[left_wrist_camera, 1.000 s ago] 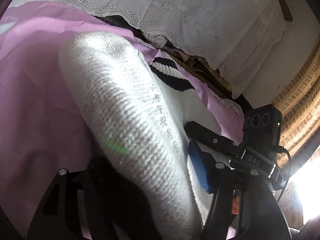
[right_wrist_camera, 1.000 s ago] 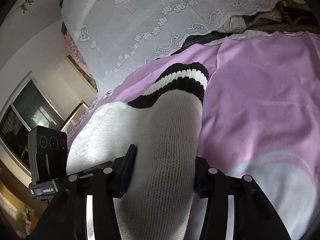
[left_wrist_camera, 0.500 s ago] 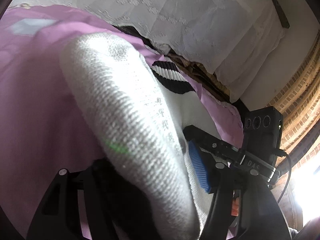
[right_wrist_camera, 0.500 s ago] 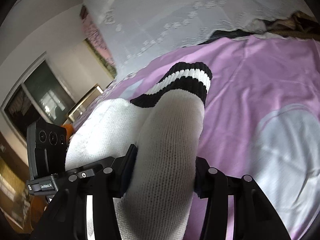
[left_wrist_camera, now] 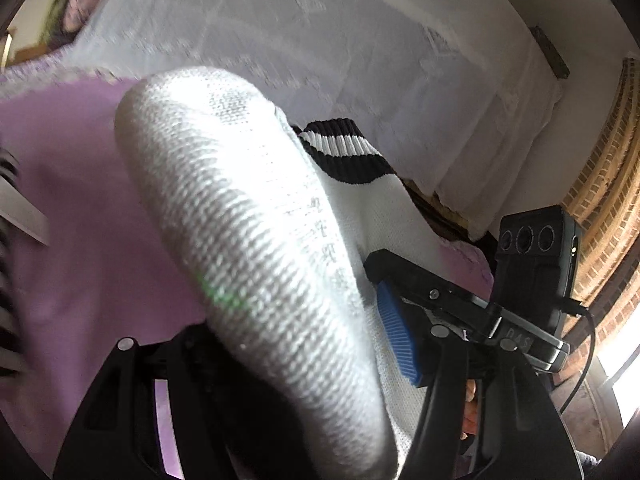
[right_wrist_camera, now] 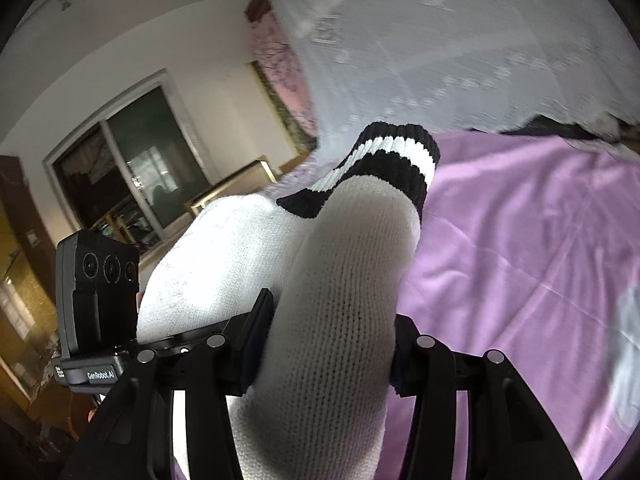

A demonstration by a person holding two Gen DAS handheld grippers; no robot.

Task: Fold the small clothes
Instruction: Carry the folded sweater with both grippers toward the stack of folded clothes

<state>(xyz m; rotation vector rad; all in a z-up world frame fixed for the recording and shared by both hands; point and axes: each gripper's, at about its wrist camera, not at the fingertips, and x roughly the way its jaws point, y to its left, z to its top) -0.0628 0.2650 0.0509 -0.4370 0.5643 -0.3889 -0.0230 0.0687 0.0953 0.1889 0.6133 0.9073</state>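
The sock (right_wrist_camera: 336, 320) is white knit with a black cuff (right_wrist_camera: 400, 148) that carries a white stripe. It is held up above the bed, between the two tools. The right tool (right_wrist_camera: 324, 356) is closed on the sock: the knit fills the whole gap between its two fingers and bulges out over them, and the cuff end points away from this tool toward the far edge of the bed. The left tool (left_wrist_camera: 304, 364) grips the other part of the same sock (left_wrist_camera: 248, 240). There the fabric covers one finger completely, and the blue pad (left_wrist_camera: 396, 336) of the other finger presses against the side of the knit. In the left view the cuff (left_wrist_camera: 344, 152) shows behind the thick rounded fold, so the sock is bent between the two tools.

Under the sock lies a pink sheet (right_wrist_camera: 520, 248) that covers the bed. Along the far edge of the bed hangs a white lace cloth (right_wrist_camera: 460, 40); it is blurred in both views. In the right view a window (right_wrist_camera: 132, 168) stands in the wall to the left. In the left view a brick wall (left_wrist_camera: 600, 200) is at the right side. The sock itself blocks most of both views, so the near part of the bed under it is hidden.
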